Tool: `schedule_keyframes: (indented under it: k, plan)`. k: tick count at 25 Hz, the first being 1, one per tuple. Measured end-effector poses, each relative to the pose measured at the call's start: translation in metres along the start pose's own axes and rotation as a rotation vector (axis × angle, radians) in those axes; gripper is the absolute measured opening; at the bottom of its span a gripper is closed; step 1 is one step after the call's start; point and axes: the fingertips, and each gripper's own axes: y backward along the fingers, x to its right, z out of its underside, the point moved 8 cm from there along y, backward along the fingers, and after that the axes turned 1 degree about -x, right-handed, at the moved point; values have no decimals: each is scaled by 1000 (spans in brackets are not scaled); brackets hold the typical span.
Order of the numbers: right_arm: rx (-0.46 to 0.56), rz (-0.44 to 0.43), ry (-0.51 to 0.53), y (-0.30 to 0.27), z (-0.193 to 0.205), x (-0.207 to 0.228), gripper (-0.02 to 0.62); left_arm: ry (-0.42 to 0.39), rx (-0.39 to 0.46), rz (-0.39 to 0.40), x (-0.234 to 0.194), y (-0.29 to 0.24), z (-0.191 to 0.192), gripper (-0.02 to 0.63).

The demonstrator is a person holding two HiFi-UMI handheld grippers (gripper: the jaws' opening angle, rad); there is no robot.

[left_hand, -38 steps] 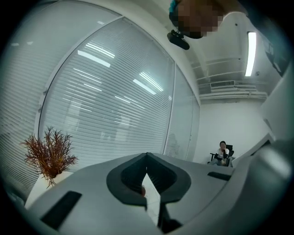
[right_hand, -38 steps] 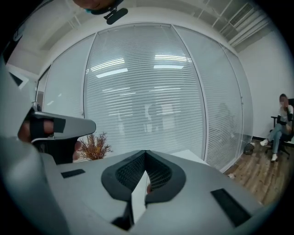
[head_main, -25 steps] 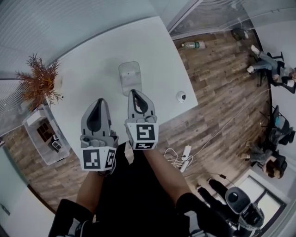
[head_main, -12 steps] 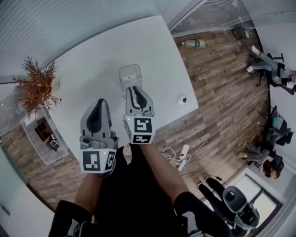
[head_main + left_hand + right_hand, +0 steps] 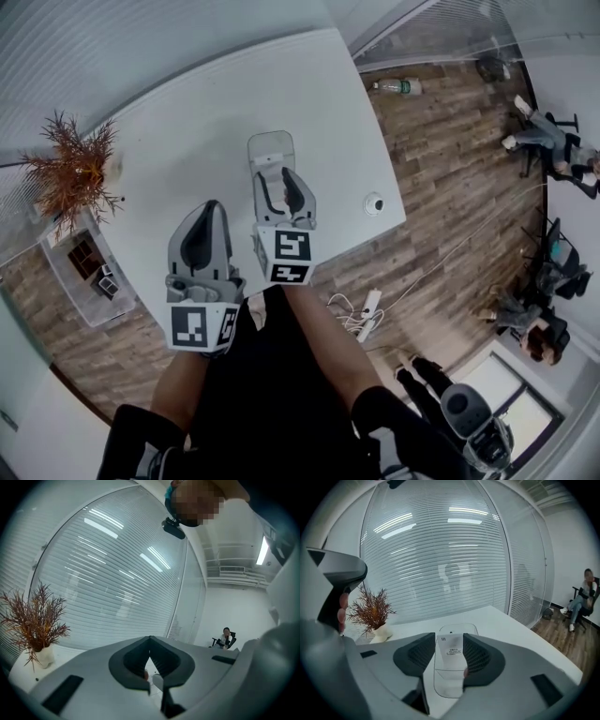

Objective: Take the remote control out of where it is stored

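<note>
Fingers [image 5: 480, 658] of your right gripper [image 5: 449, 638] stand apart, and they have just been opening. The white remote control [image 5: 450, 651] shows between them, upright in its clear holder [image 5: 451, 688], with its top rising above the holder's front wall. In the right gripper view each pad sits just beside an edge of the remote control, but whether either one touches it cannot be told. The small print on its face is too fine to read.

From your head view, that right gripper points at the near end of the clear holder, which stands on the white table [image 5: 187, 112], roughly mid-table. One jaw is to each side of the holder's near end.

Your left gripper [image 5: 208, 206] hangs beside the right one, nearer to you and off to the left, well apart from the holder. Its fingers [image 5: 166, 660] are closed tip to tip with nothing between them (only a sliver of table shows below the tips).

A dried reddish plant [image 5: 75, 173] stands at the table's left end. A small round white object [image 5: 374, 203] lies near the table's right edge.
</note>
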Motion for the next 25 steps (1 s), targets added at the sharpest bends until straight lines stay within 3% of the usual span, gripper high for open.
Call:
schedule_keyframes:
  k: [12,25]
  plan:
    - [-26,-3,2,-12,2,3,253,13,-21,-3,-3,-3,11,6]
    - [-19,13,30,-22,-4,4,259,25,-35,-4,-4,-3,16,6]
